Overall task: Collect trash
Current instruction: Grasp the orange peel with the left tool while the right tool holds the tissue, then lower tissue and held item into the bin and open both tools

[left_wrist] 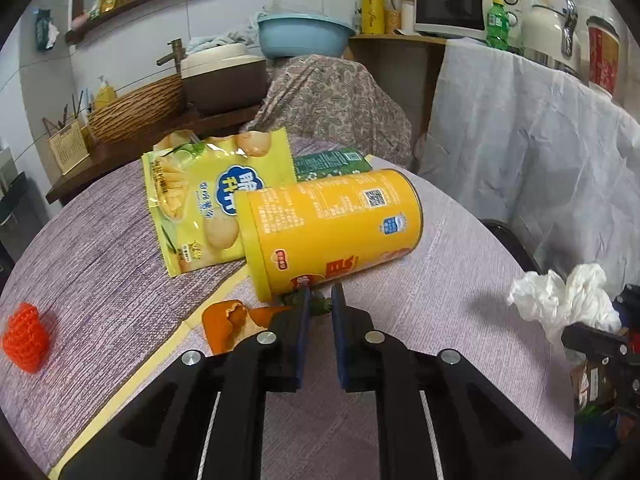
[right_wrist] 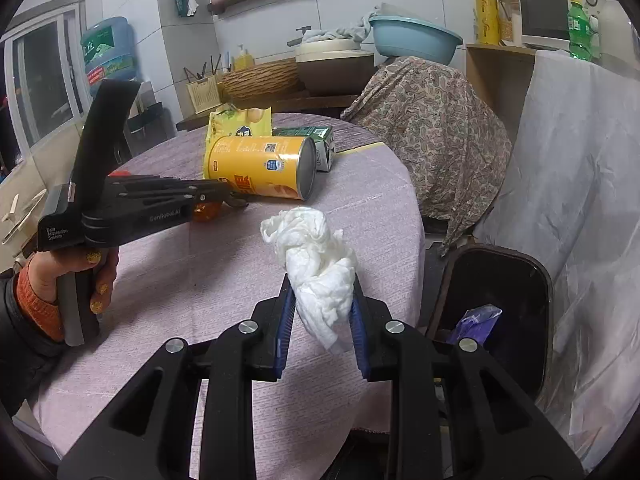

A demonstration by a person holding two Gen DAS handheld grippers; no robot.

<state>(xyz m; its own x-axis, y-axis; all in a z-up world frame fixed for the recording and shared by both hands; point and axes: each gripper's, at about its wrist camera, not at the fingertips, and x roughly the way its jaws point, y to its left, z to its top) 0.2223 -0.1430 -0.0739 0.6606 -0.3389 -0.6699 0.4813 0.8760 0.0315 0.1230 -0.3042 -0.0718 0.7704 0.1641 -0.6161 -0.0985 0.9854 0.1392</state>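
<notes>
A crumpled white tissue (right_wrist: 320, 268) sits pinched between the right jaws, its twisted top bulging past the tips and a loose tail hanging below the pads. A small dark-green scrap (left_wrist: 318, 304) is nipped between the tips of the left jaws; what it is cannot be told. Just beyond those tips a yellow crisp canister (left_wrist: 332, 228) lies on its side. An orange peel (left_wrist: 232, 320) lies flat just left of the left jaws. Behind the canister lie a yellow crisp bag (left_wrist: 200, 200), torn open, and a green carton (left_wrist: 332, 164). A red knitted lump (left_wrist: 24, 336) sits far left of the left jaws.
</notes>
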